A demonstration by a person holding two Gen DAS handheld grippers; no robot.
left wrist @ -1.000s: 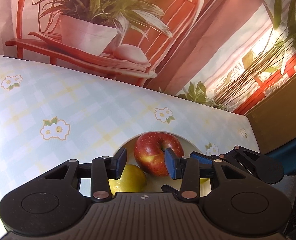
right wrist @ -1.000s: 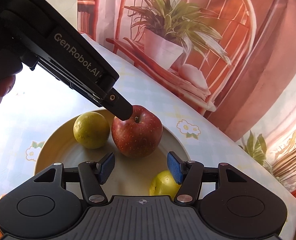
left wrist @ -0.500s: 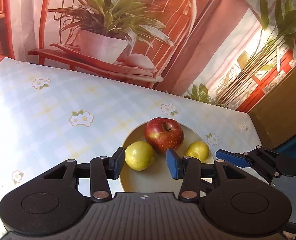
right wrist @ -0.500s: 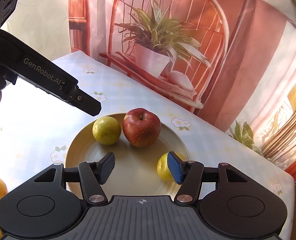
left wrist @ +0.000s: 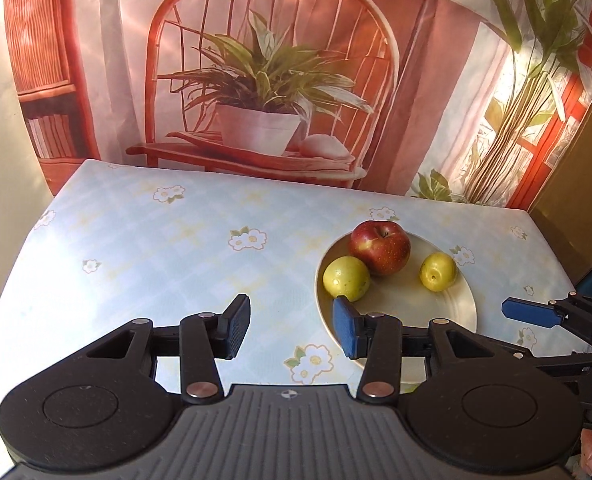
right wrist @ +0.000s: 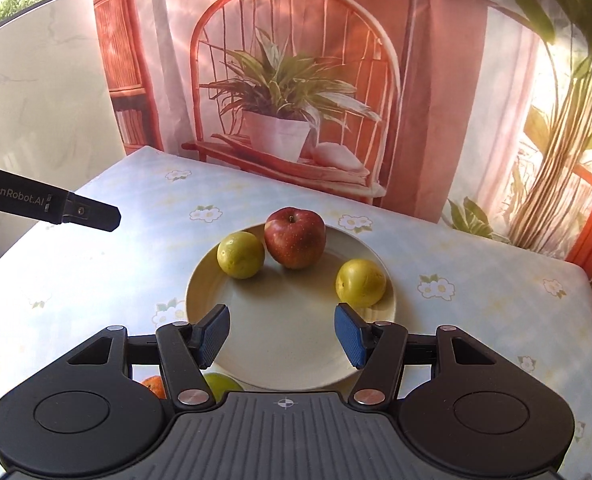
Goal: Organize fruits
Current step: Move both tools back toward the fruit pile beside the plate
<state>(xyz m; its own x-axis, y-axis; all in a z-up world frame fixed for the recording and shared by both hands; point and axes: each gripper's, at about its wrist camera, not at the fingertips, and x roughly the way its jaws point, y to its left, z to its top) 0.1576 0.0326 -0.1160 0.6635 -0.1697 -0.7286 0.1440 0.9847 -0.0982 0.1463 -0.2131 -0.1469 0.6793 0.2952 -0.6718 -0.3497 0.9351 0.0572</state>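
While both grippers hang over the near edge of the table (left wrist: 143,248), neither holds anything: the left gripper (left wrist: 291,330) has its fingers apart above bare cloth, and the right gripper (right wrist: 281,334) gapes over the plate (right wrist: 291,344). Farther back on that plate, a green fruit (right wrist: 240,255) touches the apple (right wrist: 295,237); a yellow fruit (right wrist: 360,283) sits apart.

Black grippers (right wrist: 281,334) with blue-padded fingers (right wrist: 348,336), "GenRobot.AI" lettering.
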